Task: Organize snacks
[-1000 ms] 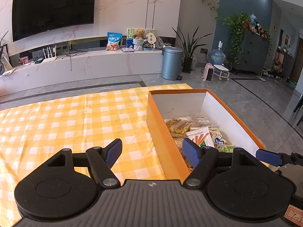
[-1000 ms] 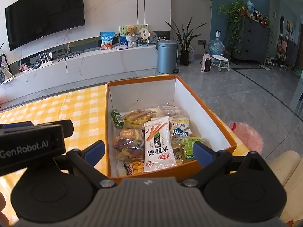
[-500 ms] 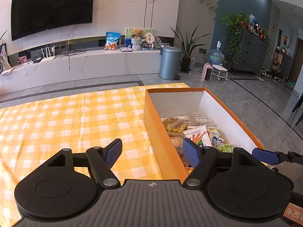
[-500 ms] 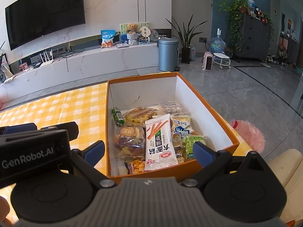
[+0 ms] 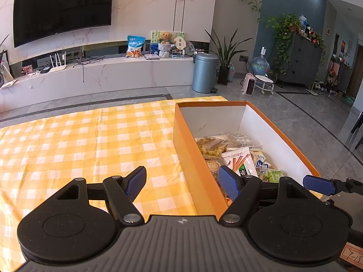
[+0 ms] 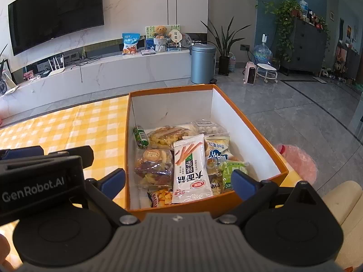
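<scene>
An orange box [image 6: 256,136] with white inner walls sits on the yellow checked tablecloth [image 5: 79,145] and holds several snack packets. A white packet with red sticks [image 6: 190,172] lies on top in the middle. A green can [image 6: 140,136] leans at the box's left wall. My right gripper [image 6: 178,181] is open and empty, above the box's near edge. My left gripper [image 5: 182,182] is open and empty, straddling the box's left wall [image 5: 192,158]. The left gripper's body [image 6: 38,181] shows at the left of the right wrist view.
The box sits at the table's right end; grey floor tiles [image 5: 306,122] lie beyond it. A pink bag [image 6: 299,163] and a cream cushion [image 6: 340,201] are to the right of the box. A TV wall and shelf stand far behind.
Both grippers have drawn back and risen slightly, so the box sits a little farther away. Both stay open and empty. The snacks have not moved.
</scene>
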Tool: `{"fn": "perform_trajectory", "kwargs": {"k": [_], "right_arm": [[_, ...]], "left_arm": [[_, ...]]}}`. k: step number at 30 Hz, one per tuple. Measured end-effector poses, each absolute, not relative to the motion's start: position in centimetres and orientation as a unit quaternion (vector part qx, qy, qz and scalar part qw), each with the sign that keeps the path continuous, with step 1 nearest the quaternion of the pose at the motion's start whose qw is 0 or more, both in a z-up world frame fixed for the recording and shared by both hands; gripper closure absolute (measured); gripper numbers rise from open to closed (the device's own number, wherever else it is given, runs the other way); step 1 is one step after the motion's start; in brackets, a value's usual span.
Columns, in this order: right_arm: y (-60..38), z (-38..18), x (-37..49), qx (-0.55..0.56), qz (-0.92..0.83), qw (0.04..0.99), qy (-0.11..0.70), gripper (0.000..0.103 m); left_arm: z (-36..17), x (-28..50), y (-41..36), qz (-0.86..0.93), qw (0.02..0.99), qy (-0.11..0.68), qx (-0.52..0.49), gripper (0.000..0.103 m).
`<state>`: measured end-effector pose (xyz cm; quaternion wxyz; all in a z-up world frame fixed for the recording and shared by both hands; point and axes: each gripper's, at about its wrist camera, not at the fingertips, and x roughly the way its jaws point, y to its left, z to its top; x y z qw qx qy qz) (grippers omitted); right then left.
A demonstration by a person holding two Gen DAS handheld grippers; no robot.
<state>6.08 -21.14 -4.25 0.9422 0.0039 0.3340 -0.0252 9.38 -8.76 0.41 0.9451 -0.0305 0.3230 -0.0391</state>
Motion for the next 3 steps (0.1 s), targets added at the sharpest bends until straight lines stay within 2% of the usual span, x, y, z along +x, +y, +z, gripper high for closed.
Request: {"fn": "perform_trajectory", "kwargs": {"k": [3], "right_arm": [[-21.21,-4.4,6.18,0.008,-0.024,0.941,0.338,0.006]], "left_arm": [[0.35,9.5,-8.83,-0.037,0.945,0.324,-0.03,0.018]]}}
